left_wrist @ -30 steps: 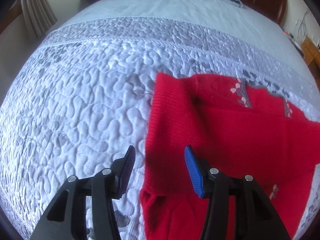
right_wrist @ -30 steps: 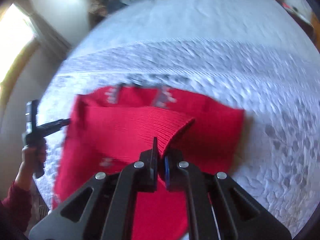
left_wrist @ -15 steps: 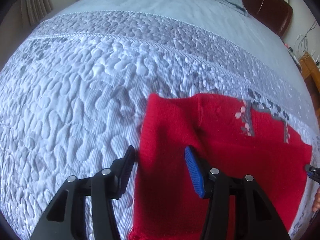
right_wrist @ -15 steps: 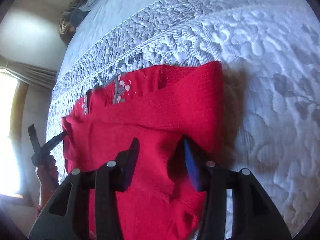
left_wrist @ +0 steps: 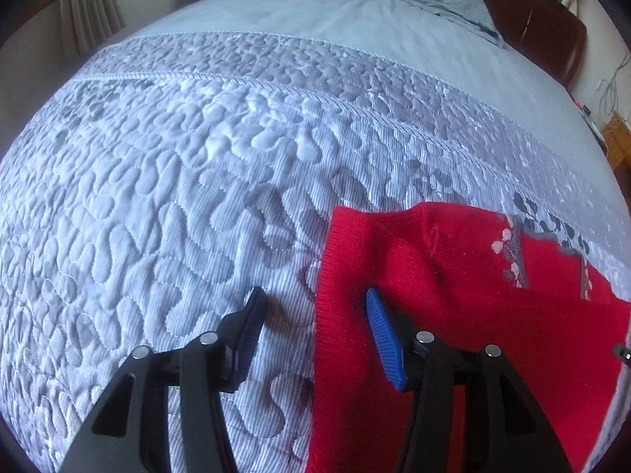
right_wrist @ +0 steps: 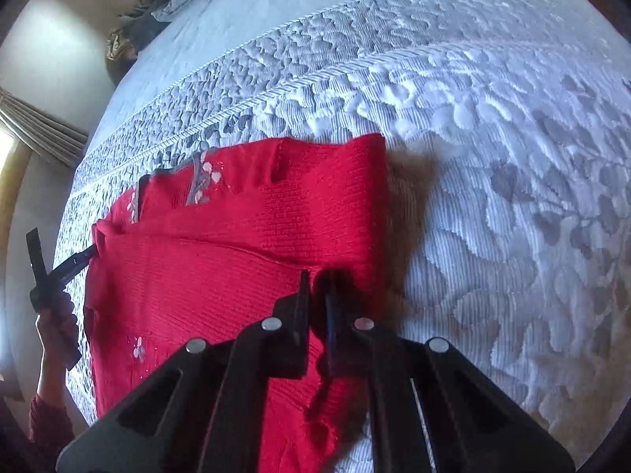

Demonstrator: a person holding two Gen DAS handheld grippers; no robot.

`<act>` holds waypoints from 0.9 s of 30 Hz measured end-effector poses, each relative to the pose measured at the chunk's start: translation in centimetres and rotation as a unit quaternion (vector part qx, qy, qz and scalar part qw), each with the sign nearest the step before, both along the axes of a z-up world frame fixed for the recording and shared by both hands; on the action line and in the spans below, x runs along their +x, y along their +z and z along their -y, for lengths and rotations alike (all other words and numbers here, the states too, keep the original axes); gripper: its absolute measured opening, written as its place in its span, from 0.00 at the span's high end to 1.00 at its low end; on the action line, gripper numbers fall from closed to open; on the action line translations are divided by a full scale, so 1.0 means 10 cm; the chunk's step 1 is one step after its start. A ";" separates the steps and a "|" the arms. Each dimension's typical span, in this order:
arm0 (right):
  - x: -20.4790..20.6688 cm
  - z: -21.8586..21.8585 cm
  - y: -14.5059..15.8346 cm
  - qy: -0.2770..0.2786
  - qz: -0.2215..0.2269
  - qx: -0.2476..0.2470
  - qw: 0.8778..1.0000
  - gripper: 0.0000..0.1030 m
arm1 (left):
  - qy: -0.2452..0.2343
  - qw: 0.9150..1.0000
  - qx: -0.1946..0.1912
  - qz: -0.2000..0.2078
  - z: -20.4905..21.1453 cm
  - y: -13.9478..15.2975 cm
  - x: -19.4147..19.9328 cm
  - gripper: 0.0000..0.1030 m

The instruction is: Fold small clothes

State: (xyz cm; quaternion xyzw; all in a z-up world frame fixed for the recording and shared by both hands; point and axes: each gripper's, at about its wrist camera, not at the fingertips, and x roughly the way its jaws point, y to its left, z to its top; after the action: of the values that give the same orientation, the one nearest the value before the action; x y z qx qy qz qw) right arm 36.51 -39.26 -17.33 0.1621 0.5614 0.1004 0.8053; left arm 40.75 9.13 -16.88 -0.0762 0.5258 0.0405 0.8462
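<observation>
Quilted bed (left_wrist: pixel 197 205): one red sweater (right_wrist: pixel 221 268). Right tongs (right_wrist: pixel 315 287) pinch its fold; left tongs (left_wrist: pixel 311 311) spread, straddling its edge.

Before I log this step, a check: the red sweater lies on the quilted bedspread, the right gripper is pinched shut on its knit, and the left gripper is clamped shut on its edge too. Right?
Not quite. The left gripper is open: the left wrist view shows its jaws apart, straddling the edge of the red sweater. The rest stands: the sweater lies on the quilted bedspread, and the right gripper is pinched shut on the knit.

Quilted pale-blue bedspread (left_wrist: pixel 165 205), brown headboard (left_wrist: pixel 540 19), beige curtain (left_wrist: pixel 90 12), bright window (right_wrist: pixel 6 153), white wall (right_wrist: pixel 59 47)
</observation>
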 end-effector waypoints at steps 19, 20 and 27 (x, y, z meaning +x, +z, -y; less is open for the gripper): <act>-0.18 0.10 0.09 0.013 0.037 -0.001 0.999 0.98 | -0.014 0.999 -0.019 0.027 0.03 0.13 -0.07 0.92; -0.16 0.13 0.01 0.008 0.028 0.004 1.000 0.98 | -0.012 0.999 -0.022 0.025 0.01 0.10 -0.06 0.91; -0.15 0.03 0.07 0.020 0.022 -0.002 1.000 0.83 | -0.032 0.999 -0.005 -0.007 0.06 0.12 -0.02 0.69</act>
State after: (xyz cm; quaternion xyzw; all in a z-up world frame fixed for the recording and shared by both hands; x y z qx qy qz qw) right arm 35.01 -39.61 -16.63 0.1472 0.5467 0.1190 0.8156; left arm 40.56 8.56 -15.73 -0.0630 0.5337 0.0111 0.8432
